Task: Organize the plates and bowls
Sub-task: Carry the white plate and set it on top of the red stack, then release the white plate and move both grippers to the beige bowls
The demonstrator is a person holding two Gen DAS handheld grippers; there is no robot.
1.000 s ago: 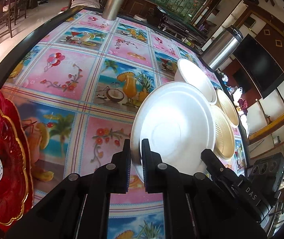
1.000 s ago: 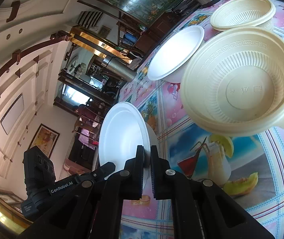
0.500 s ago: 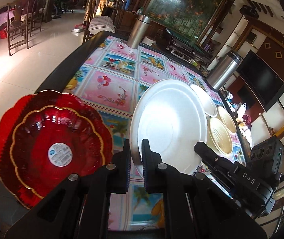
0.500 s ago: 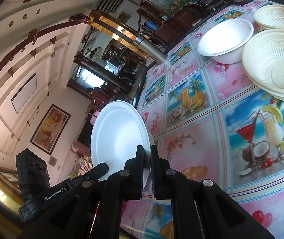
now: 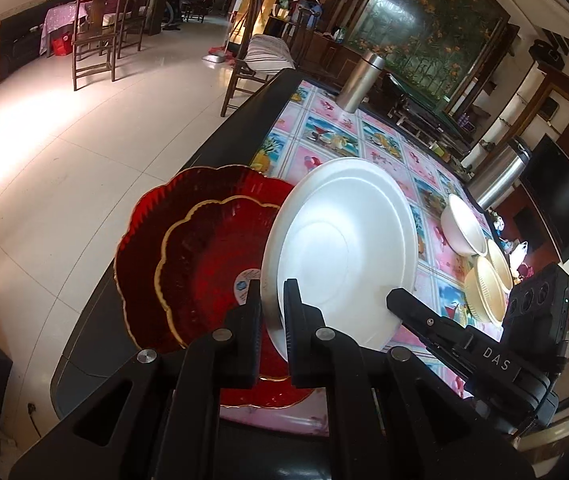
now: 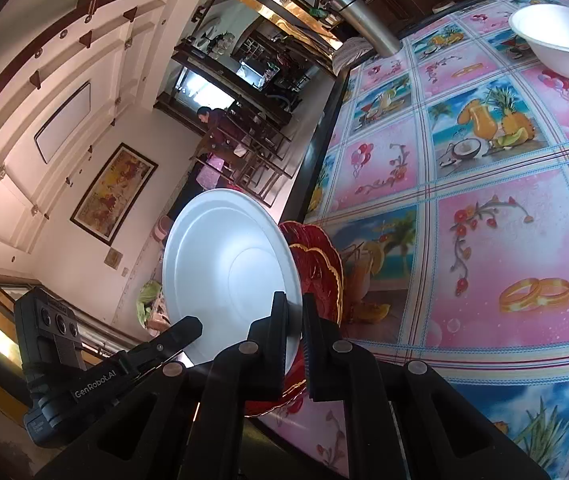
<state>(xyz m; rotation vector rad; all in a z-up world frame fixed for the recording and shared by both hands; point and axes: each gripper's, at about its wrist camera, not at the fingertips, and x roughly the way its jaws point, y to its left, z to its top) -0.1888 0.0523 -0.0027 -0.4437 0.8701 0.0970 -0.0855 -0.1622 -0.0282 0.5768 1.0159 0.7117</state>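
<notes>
Both grippers are shut on the rim of one white plate (image 5: pixel 344 240), held tilted in the air. My left gripper (image 5: pixel 271 292) pinches its near edge. My right gripper (image 6: pixel 293 308) pinches the opposite edge of the same white plate (image 6: pixel 228 272). Below and beside it lie two stacked red scalloped glass plates with gold rims (image 5: pixel 200 256), at the table's near left corner; they also show behind the white plate in the right wrist view (image 6: pixel 320 268). The white plate partly covers the red stack.
A white bowl (image 5: pixel 464 228) and two cream bowls (image 5: pixel 488 288) stand along the table's right side. Two steel flasks (image 5: pixel 360 80) (image 5: pixel 500 176) stand at the far end. The table (image 6: pixel 484 208) has a patterned pink cloth and a black edge. Chairs stand on the floor at left.
Both grippers have carried the white plate back and to the left, away from the bowls, until it hangs over the red plates at the table's corner.
</notes>
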